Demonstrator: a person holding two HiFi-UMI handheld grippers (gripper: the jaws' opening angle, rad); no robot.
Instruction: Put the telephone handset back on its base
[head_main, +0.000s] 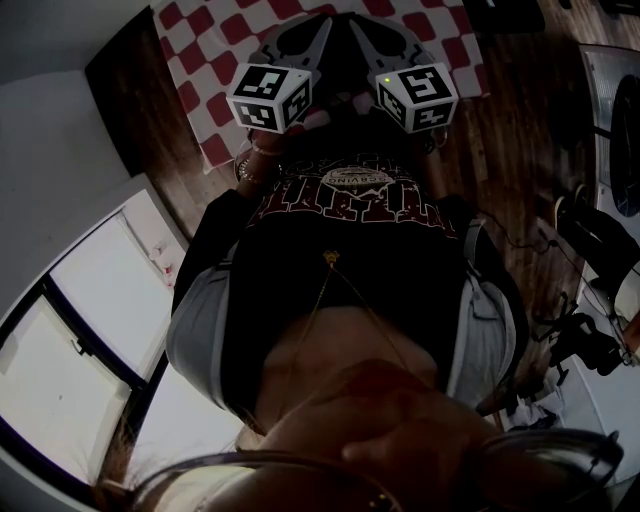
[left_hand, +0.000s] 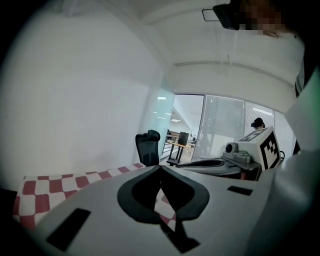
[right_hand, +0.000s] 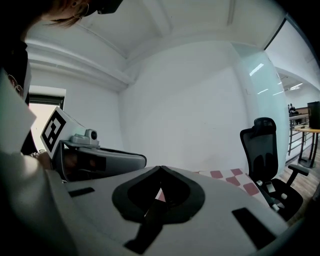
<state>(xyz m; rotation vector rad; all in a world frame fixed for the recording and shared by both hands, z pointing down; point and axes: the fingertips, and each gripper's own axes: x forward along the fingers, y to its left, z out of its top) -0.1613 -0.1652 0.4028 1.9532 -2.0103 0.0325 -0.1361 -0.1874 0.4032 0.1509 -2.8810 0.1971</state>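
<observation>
Jaws on the left gripper and the right gripper are both pressed together with nothing between them, held over the checked cloth on the bench. Neither handset nor base shows in any view, so its look cannot be told. Judging by the task alone, a handset should be light, rigid, smooth plastic, best pinched across its narrow middle.
</observation>
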